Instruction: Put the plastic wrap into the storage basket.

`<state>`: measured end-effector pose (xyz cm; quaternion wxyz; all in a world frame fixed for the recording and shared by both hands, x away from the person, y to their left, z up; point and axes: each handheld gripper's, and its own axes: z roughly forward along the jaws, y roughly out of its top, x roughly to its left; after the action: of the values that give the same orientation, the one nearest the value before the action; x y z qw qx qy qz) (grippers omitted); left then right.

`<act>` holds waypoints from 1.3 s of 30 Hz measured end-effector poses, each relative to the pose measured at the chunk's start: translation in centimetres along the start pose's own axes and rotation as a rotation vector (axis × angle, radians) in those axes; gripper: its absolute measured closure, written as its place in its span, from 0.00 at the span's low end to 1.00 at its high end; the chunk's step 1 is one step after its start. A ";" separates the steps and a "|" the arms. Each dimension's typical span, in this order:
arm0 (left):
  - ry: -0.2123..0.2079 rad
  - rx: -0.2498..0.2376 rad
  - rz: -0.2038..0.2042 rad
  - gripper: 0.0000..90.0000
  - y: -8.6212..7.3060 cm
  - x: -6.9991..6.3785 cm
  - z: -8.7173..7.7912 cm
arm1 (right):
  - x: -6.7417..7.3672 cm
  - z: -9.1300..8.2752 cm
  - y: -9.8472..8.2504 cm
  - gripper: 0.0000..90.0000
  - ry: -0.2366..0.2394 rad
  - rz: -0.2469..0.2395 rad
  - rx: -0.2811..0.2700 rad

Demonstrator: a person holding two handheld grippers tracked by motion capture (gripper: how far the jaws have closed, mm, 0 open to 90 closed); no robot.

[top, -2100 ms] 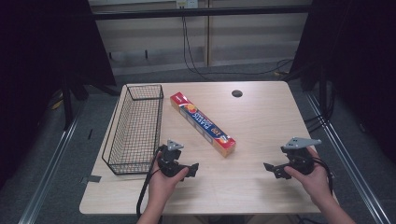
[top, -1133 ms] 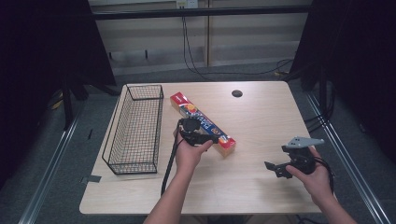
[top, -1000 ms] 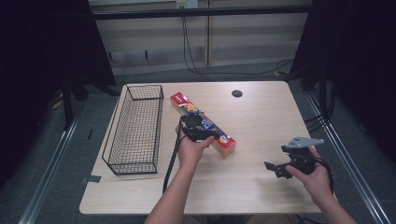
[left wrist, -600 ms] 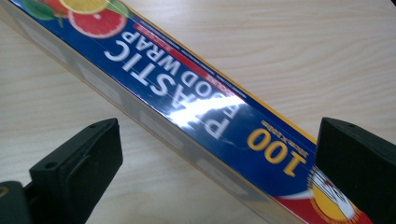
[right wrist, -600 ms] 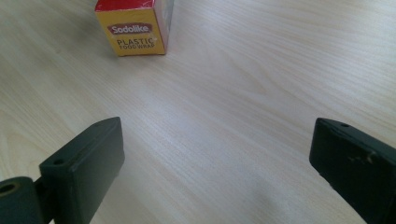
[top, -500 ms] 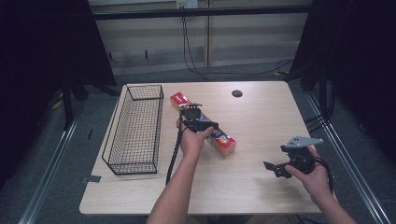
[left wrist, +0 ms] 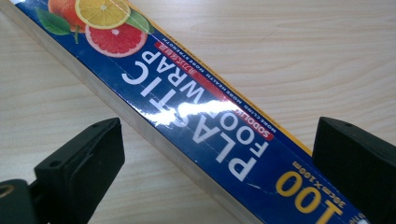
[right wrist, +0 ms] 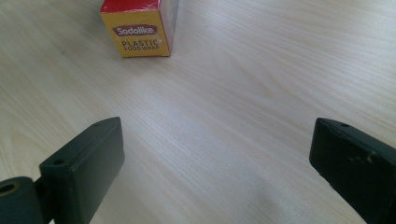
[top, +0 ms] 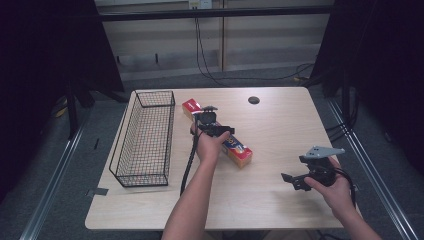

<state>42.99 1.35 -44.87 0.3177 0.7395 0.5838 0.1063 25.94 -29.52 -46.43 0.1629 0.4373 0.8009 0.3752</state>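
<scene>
A long box of plastic food wrap (top: 235, 147), blue with red ends and fruit pictures, lies diagonally on the wooden table (top: 280, 120). My left gripper (top: 212, 125) hovers open just over the box's middle; in the left gripper view the box (left wrist: 196, 116) runs between the two spread jaws without touching them. My right gripper (top: 300, 181) stands open near the table's front right, holding nothing. The right gripper view looks across bare wood to the box's yellow and red end (right wrist: 140, 28).
A black wire basket (top: 145, 137) stands at the table's left side, beside the box. A small dark round hole (top: 253, 100) marks the table's far middle. Cables (top: 189, 162) trail from the left gripper.
My left gripper has moved from the table's front left forward and right onto the food wrap box, then along it toward its far end. The right gripper has stayed put.
</scene>
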 end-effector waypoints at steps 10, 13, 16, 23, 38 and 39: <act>0.023 0.010 -0.024 0.03 0.4 0.2 0.8 | 0.0 0.1 0.0 0.03 0.012 -0.004 0.004; 0.029 0.013 -0.032 0.03 0.4 0.3 1.1 | 0.0 0.1 0.0 0.03 0.001 0.002 0.005; 0.032 0.022 -0.041 0.03 0.5 0.4 1.3 | -0.1 0.1 0.0 0.03 0.005 -0.001 0.008; 0.021 0.022 -0.069 0.03 0.5 0.5 1.8 | 0.0 0.3 0.0 0.03 0.008 -0.004 0.013; -0.001 0.029 -0.082 0.04 0.5 0.6 2.1 | 0.1 0.2 0.0 0.03 0.013 -0.003 0.016; -0.001 0.029 -0.082 0.04 0.5 0.6 2.1 | 0.1 0.2 0.0 0.03 0.013 -0.003 0.016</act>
<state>44.69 1.10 -46.31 0.3114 0.7197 0.6148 0.0843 25.96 -29.33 -46.55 0.1548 0.4348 0.8057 0.3713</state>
